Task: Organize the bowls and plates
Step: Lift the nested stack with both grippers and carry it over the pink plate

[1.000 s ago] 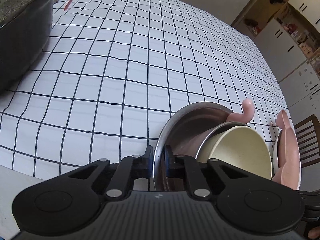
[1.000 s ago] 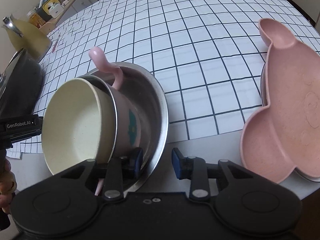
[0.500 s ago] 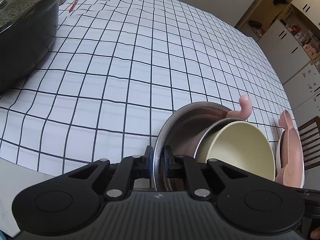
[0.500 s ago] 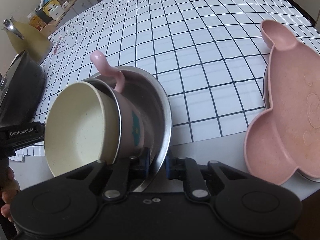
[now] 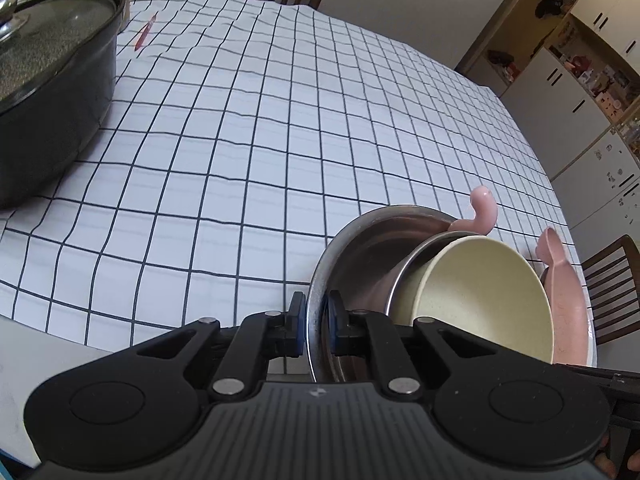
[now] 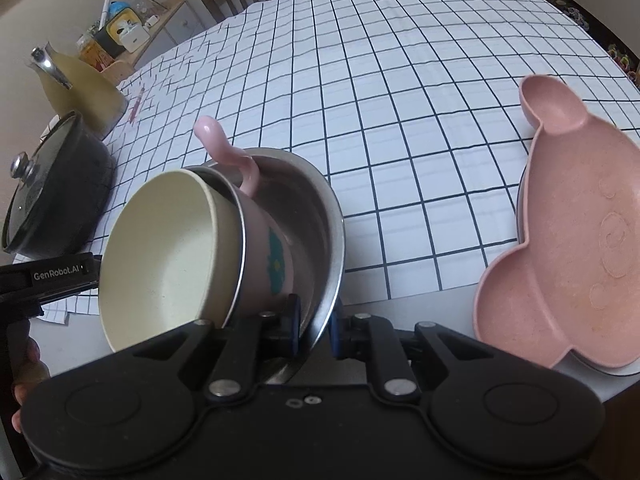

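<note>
Two grippers pinch one shiny round stainless-steel bowl [image 6: 320, 216] by opposite sides of its rim. The left gripper [image 5: 317, 322] has its fingers pressed onto the rim at the lower centre of its view, and the right gripper [image 6: 316, 326] grips the near rim likewise, steel between its blue pads. Tipped inside the steel bowl lies a pink cup with a curled handle [image 6: 260, 256], and in that a pale cream bowl [image 6: 160, 256] tilting toward the lower left of the right view. The stack sits at the near edge of the checked-cloth surface [image 5: 280, 140]. At the right edge of that view a pink bear-shaped divided plate [image 6: 580, 240] rests on another dish. The step in hand looks like a two-handed lift of the nested stack. The next move calls for keeping both grips level, since the cream bowl could slide out.
</note>
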Action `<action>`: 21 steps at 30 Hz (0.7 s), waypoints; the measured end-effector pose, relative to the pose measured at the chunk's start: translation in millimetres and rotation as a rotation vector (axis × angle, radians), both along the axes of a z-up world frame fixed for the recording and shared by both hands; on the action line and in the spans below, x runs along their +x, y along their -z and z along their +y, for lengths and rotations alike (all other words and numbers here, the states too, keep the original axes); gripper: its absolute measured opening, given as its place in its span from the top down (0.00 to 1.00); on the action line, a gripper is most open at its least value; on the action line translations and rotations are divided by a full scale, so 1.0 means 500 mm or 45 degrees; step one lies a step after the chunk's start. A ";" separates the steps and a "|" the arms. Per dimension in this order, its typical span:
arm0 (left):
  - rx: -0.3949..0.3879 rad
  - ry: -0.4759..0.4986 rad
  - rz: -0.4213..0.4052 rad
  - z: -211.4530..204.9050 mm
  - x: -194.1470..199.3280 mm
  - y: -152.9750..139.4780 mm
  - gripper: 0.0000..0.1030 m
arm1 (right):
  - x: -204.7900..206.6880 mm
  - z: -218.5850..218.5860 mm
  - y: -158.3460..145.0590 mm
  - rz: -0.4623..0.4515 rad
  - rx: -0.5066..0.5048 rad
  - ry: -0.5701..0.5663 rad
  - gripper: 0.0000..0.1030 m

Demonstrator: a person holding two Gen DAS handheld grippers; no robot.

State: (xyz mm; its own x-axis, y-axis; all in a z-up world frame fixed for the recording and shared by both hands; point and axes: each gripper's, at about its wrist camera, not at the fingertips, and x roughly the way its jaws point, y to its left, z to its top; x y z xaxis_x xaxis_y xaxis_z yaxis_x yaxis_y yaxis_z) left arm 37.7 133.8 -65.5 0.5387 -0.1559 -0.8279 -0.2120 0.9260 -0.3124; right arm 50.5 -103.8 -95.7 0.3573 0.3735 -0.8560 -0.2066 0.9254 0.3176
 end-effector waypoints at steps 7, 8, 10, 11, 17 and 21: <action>0.004 0.060 -0.065 -0.052 0.013 -0.056 0.90 | -0.005 -0.041 -0.053 -0.056 0.005 0.034 0.86; 0.003 0.070 -0.074 -0.061 0.017 -0.064 0.90 | -0.005 -0.051 -0.061 -0.064 0.005 0.043 0.86; 0.003 0.093 -0.094 -0.088 0.029 -0.079 0.90 | -0.004 -0.073 -0.074 -0.085 0.006 0.064 0.86; 0.002 0.104 -0.102 -0.101 0.034 -0.086 0.90 | -0.003 -0.085 -0.080 -0.096 0.004 0.074 0.86; 0.007 0.171 -0.130 -0.196 0.070 -0.112 0.90 | 0.005 -0.167 -0.103 -0.131 0.003 0.138 0.86; 0.015 0.207 -0.141 -0.266 0.091 -0.118 0.90 | 0.014 -0.232 -0.108 -0.145 0.003 0.167 0.86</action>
